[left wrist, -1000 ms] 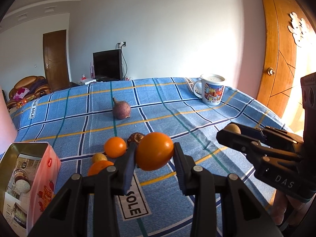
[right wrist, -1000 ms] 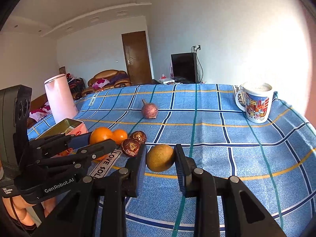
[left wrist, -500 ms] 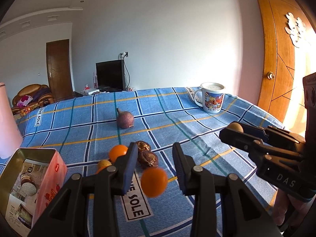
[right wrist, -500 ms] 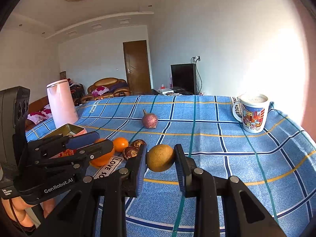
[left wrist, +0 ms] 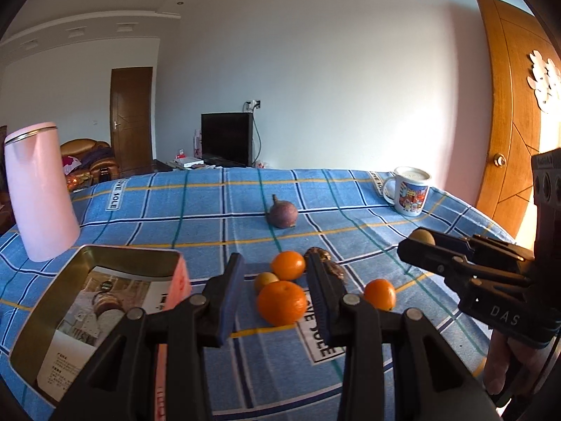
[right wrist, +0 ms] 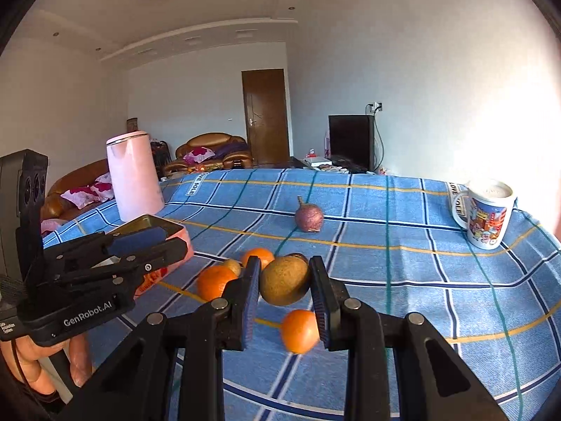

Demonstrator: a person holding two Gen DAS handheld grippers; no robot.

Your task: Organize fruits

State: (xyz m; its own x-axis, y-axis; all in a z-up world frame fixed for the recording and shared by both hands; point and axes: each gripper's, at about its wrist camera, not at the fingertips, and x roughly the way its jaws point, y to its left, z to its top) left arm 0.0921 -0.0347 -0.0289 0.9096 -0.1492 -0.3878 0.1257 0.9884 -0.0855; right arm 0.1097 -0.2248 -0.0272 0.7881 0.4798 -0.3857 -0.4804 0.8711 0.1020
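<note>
Now that the orange has dropped from the left tongs, which hang released, it lies just right of the fruit cluster while the right tongs stay clenched on a yellow-brown fruit awaiting placement.

A blue checked tablecloth with white, navy, teal and yellow lines and white lettered labels covers the desk. On it lie round bright-orange fruits, a dull purple round fruit with a stem, and small mottled brown fruits. A yellow-brown round fruit sits between black tongs with blue pads. Far right stands a white mug with a multicoloured cartoon print; left, a pale pink kettle and a pink tin with a gold inside.
</note>
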